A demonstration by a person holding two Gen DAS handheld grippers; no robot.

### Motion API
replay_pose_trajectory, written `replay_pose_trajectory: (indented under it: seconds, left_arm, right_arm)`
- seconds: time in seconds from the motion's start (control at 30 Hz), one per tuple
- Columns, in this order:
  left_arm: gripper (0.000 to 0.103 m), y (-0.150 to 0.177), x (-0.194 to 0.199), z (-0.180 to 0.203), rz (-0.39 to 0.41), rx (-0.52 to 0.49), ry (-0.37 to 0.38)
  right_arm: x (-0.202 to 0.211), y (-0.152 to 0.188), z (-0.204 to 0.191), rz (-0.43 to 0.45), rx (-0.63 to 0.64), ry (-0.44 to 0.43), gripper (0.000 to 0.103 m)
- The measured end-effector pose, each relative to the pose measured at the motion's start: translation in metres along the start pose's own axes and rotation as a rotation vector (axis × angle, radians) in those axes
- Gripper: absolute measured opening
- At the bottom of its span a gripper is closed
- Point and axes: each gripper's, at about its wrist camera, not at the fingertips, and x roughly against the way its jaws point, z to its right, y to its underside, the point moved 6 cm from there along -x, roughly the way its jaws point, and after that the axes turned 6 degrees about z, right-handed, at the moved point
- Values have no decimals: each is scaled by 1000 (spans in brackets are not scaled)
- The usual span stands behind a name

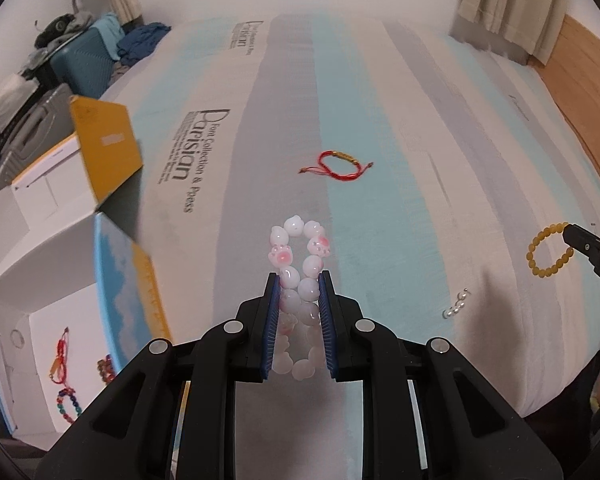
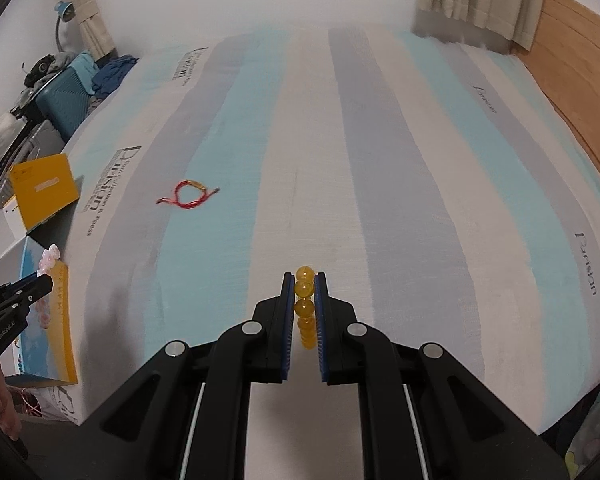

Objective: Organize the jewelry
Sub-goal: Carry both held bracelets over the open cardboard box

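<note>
The open white box [image 1: 40, 320] beside the bed is holding beaded and corded bracelets [image 1: 66, 376]. The left gripper [image 1: 299, 280] is clamping a pink-and-white bracelet [image 1: 298, 252] (paw-print beads), lifted above the striped bedsheet [image 1: 400, 140]; the right gripper [image 2: 304, 279] is pinching an amber bead bracelet [image 2: 304, 300].

The striped bed sheet [image 2: 380, 184] is matt woven cloth with printed lettering. On it, beyond the pink-and-white bead bracelet [image 1: 300, 256], whose beads look glossy and smooth, lies a red cord bracelet [image 1: 336, 164] of thin braided thread. Right of the sheet, the panel [image 2: 572, 64] looks like smooth wood. Left of the sheet, the open box [image 1: 40, 280] is matt cardboard. The amber bead bracelet [image 2: 305, 300] is translucent and glossy.
</note>
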Motion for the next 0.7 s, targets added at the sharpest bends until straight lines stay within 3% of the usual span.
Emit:
replay_pose_trajectory:
  seconds: [0.4, 0.7]
  left_arm:
    - [19, 10, 41, -61, 37, 55, -49]
    - [19, 27, 78, -130, 61, 129, -110]
  right_arm:
    - [17, -6, -80, 24, 67, -68, 9]
    - [38, -6, -165, 49, 145, -139, 9]
